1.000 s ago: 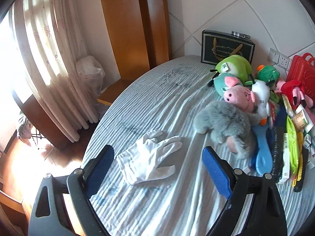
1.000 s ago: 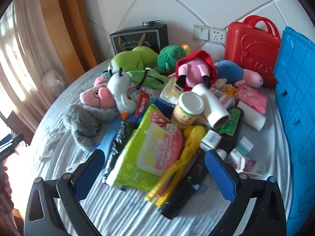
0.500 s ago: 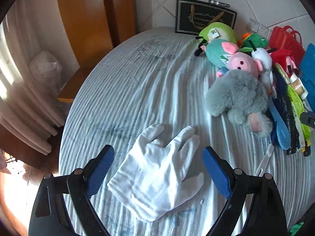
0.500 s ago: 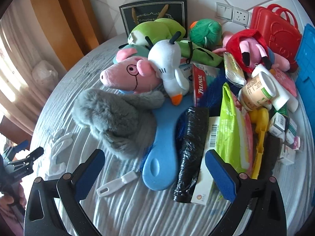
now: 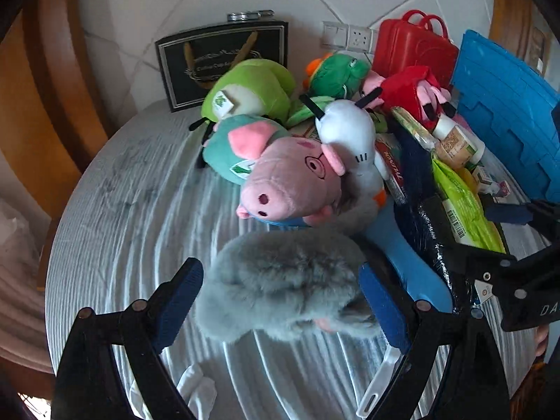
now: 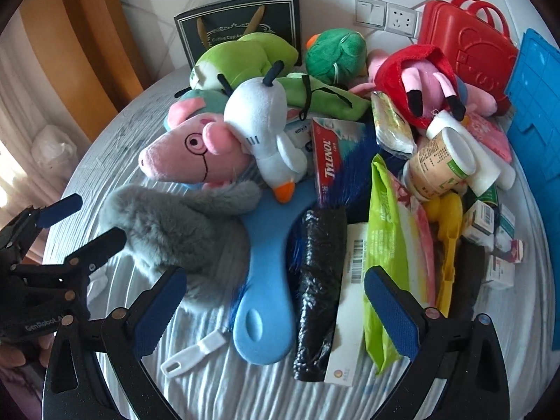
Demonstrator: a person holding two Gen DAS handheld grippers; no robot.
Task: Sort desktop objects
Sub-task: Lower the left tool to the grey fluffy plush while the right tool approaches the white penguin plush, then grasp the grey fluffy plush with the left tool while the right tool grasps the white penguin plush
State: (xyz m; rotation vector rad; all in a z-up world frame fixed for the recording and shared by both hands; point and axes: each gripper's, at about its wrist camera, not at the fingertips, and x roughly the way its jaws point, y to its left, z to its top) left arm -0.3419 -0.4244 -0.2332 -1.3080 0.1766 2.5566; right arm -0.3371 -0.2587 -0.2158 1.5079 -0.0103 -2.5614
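A round table (image 5: 115, 189) draped in a pale striped cloth lies bare across its left half, open room running out to the curved near-left edge, while clutter fills the right half back to the tiled wall. The left gripper (image 5: 280, 301) hangs with its blue pads spread wide on either side of a grey furry plush (image 5: 283, 276), nothing clamped between them; whether the pads touch the fur cannot be told. Only the left wrist view shows a white glove (image 5: 197, 390) lying under that gripper at the near edge. Just beyond the grey plush rests a pink pig plush (image 5: 290, 185), with a white goose plush (image 6: 266, 133) lying against its right side. The right gripper (image 6: 271, 309) is likewise wide open and empty, poised above a light blue brush (image 6: 266, 280) and a black plastic roll (image 6: 318, 280), a small white handle (image 6: 194, 351) lying near its left pad. The right wrist view alone lays out the far-right pile: a Tylenol box (image 6: 330, 154), a green wipes pack (image 6: 388, 245), yellow tongs (image 6: 446, 241) lying closed among small cartons, and a tan jar (image 6: 441, 164). A black gift bag (image 6: 241, 24), a red case (image 6: 465, 45) and a blue tray (image 6: 535, 105) close off the far and right sides.
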